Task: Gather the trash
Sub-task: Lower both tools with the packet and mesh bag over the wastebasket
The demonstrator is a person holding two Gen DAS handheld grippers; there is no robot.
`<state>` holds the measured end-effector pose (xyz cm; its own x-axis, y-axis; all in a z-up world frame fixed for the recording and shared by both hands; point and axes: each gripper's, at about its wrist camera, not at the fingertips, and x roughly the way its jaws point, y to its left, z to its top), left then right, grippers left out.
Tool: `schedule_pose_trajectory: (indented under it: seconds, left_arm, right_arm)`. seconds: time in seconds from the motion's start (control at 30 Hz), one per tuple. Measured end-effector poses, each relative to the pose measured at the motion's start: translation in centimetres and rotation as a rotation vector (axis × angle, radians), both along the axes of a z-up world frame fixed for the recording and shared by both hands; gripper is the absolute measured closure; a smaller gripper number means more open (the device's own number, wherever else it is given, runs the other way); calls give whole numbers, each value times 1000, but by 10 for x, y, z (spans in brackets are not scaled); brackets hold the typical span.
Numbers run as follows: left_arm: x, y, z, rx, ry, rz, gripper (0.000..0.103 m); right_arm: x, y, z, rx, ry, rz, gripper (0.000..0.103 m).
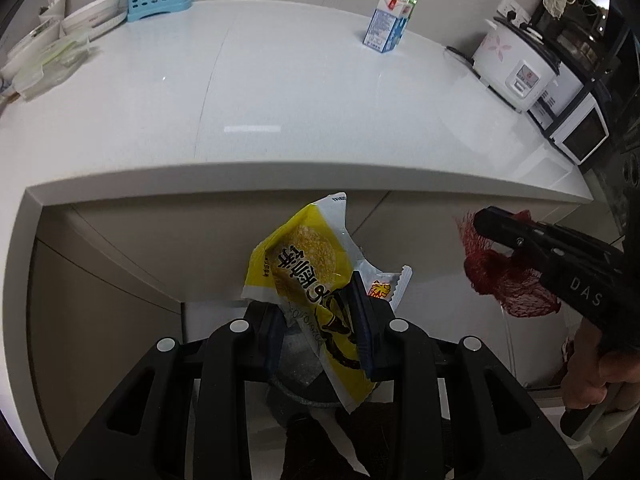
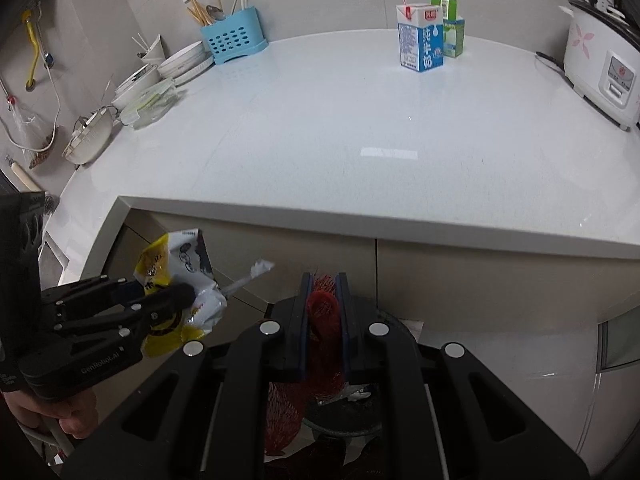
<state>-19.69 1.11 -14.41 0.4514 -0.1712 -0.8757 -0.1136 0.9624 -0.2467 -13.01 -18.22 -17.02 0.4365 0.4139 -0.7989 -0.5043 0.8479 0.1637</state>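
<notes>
My left gripper (image 1: pixel 316 300) is shut on a yellow snack wrapper (image 1: pixel 308 264), which sticks up between its fingers. A small silver wrapper with orange print (image 1: pixel 384 288) is caught beside it. My right gripper (image 2: pixel 323 284) is shut on a bunched red mesh net (image 2: pixel 322 312) that hangs down below the jaws. Both grippers are held off the front edge of the white counter (image 2: pixel 360 140), pointing steeply down. A dark round bin (image 2: pixel 344 412) lies beneath them. The right wrist view shows the left gripper (image 2: pixel 188 292) with its wrapper (image 2: pixel 176 264) at the left. The left wrist view shows the right gripper (image 1: pixel 484 220) and net (image 1: pixel 508 280) at the right.
A blue-and-white milk carton (image 2: pixel 420 40) with a straw and a green carton (image 2: pixel 450 28) stand at the back of the counter. A rice cooker (image 2: pixel 600 64) sits at the right. Bowls (image 2: pixel 184 62), a blue utensil holder (image 2: pixel 232 42) and a plastic box (image 2: pixel 148 104) are at the left. Cabinet fronts (image 2: pixel 480 280) stand under the counter edge.
</notes>
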Motion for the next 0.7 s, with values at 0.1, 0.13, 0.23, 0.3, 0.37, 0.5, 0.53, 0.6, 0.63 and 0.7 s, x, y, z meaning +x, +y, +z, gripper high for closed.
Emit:
schedule_pose_trajectory:
  seconds: [0.1,0.13,0.23,0.3,0.37,0.5,0.53,0.6,0.63,0.7]
  left_arm:
    - [-2,-4,-21,-29,37,2,74]
    - [-3,-6,-29,-31,44,0,74]
    - [-3,-10,-49,-43,64,-4,74]
    - [-1,-11,-64,-57,95,4,74]
    - [3,-15,-77,-68,118,3,74]
    - [9,-25,-101,-64,152,-13,74]
    - [12,-28,-108,-51,164,-24,74]
    - [20,-33,-122,-52,200,-22,74]
    - [23,-35,-127,-61,211,-19,74]
    - [27,-41,-132,-55,217,-30,74]
  right_arm:
    - [-3,-5,-15,-13,-3,11,92]
    - [-4,-7,-22,-15,2,16,92]
    - [-5,-12,-40,-23,29,10,92]
    - [-5,-15,-53,-39,48,11,92]
    - [-6,-19,-63,-49,67,11,92]
    - [-3,-27,-80,-62,101,4,92]
    - [-2,-28,-84,-60,114,3,92]
    - [0,-31,-93,-79,131,-5,92]
    - [1,-32,-95,-86,133,-6,92]
    - [3,-35,-101,-91,144,-13,92]
